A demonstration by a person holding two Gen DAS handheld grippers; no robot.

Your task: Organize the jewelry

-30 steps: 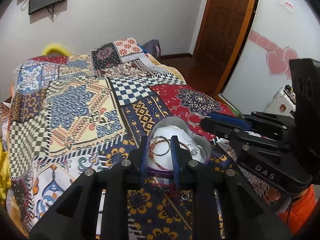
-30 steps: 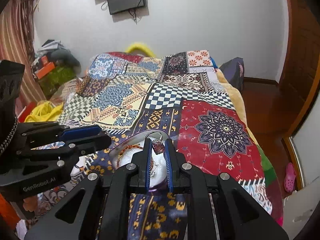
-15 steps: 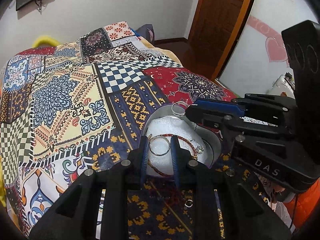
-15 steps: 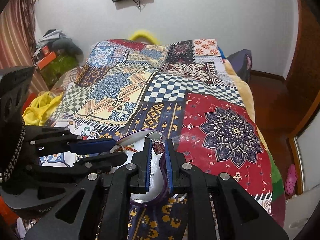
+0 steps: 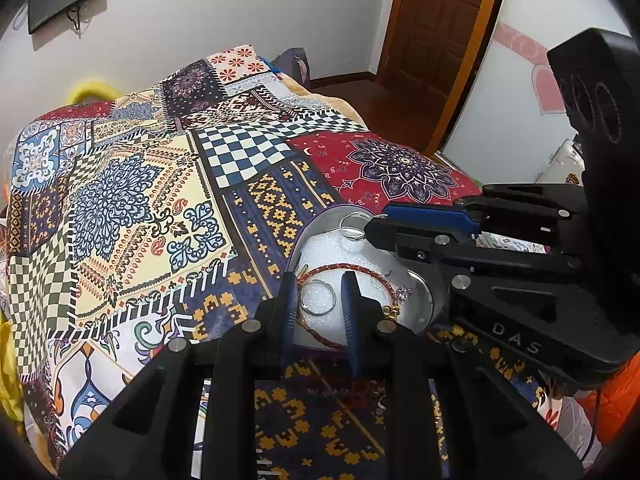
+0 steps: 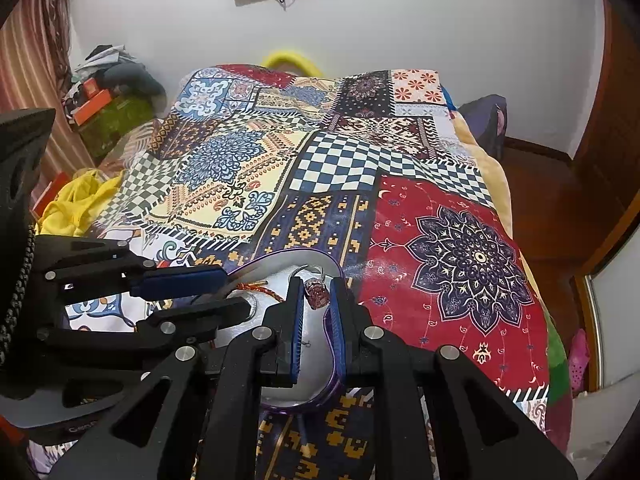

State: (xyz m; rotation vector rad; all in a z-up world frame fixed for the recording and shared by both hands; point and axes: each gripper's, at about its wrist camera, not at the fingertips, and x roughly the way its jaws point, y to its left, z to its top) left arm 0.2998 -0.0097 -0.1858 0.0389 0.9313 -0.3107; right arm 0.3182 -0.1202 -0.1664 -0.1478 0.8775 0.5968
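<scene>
A heart-shaped tin (image 5: 430, 300) with white foam lining lies on the patchwork bedspread; its purple rim shows in the right wrist view (image 6: 336, 360). In it lies a red braided bracelet (image 5: 340, 268). My left gripper (image 5: 318, 298) is shut on a silver ring (image 5: 318, 298), held just over the foam. My right gripper (image 6: 316, 294) is shut on a ring with a red stone (image 6: 317, 292), held over the tin. From the left wrist view the right gripper (image 5: 372, 228) holds that ring's silver band (image 5: 352, 228) at the tin's far edge.
The patchwork bedspread (image 5: 140, 200) covers the bed. A wooden door (image 5: 432, 40) and floor lie to the right. Clutter and boxes (image 6: 108, 108) stand at the left wall, yellow cloth (image 6: 76, 204) beside the bed.
Both grippers have come lower and closer over the tin, each still holding its ring. The left gripper's ring now sits just above the foam.
</scene>
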